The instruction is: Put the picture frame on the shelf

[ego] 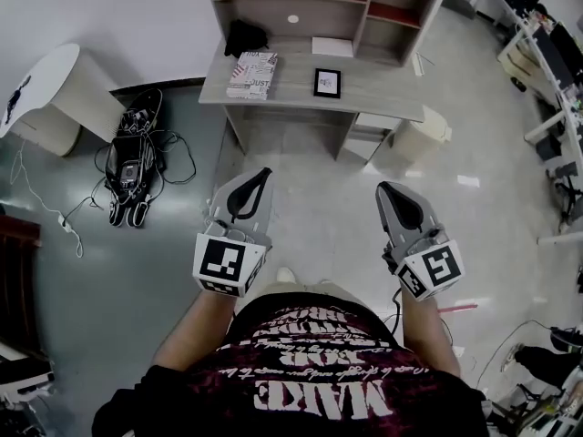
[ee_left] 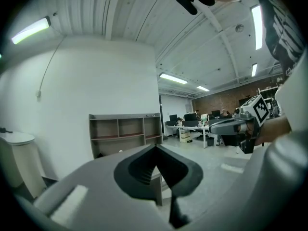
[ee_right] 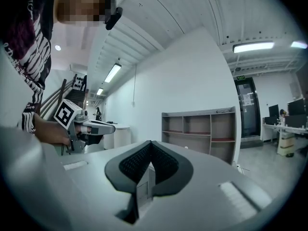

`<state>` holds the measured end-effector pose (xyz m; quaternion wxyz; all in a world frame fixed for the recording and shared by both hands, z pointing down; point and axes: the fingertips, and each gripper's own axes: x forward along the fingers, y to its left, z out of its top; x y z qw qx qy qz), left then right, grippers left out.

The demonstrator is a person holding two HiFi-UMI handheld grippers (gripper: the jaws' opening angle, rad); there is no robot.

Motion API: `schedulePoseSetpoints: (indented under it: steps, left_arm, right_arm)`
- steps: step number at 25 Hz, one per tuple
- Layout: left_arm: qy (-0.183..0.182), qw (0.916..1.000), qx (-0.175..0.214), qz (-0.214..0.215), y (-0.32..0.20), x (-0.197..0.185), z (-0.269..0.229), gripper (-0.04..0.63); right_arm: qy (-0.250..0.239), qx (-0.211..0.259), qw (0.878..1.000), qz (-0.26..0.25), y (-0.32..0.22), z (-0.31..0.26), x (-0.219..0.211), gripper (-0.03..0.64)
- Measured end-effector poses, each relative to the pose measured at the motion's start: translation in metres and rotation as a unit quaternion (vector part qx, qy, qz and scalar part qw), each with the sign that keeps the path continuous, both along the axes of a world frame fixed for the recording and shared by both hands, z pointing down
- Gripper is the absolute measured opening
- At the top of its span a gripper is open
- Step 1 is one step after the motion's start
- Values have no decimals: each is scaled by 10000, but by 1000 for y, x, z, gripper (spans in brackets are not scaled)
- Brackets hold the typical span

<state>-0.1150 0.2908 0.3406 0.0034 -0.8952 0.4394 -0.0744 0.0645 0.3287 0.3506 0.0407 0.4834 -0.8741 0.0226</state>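
Note:
The picture frame (ego: 327, 83), small with a black border, stands on the grey desk (ego: 383, 94) below the shelf unit (ego: 328, 3), far ahead of both grippers. In the head view my left gripper (ego: 263, 172) and right gripper (ego: 383, 188) are held side by side over the floor, pointing at the desk. Both are shut with nothing between their jaws. The left gripper view shows its own left gripper (ee_left: 156, 146), the shelf unit (ee_left: 125, 134) beyond it and the right gripper (ee_left: 231, 125) alongside. In the right gripper view the right gripper (ee_right: 150, 142) points toward the shelf unit (ee_right: 202, 134), with the left gripper (ee_right: 94, 127) beside it.
A magazine (ego: 252, 73), a black object (ego: 244, 36) and a white sheet (ego: 332, 46) lie on the desk. A white bin (ego: 421, 135) stands at its right end. A cable tangle (ego: 132, 167) lies on the floor and a round white table (ego: 46, 89) stands at left. Office desks (ego: 556, 71) stand at right.

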Motion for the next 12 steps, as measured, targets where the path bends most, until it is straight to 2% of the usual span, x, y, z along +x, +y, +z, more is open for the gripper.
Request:
schedulePoseSetpoints:
  steps: [8, 12]
  left_arm:
    - [105, 9999, 22, 82, -24, -30, -3, 0]
    - [105, 9998, 37, 166, -33, -38, -2, 0]
  right_arm:
    - [4, 28, 10000, 11, -26, -3, -29, 28]
    - [-16, 64, 9999, 159, -31, -4, -31, 28]
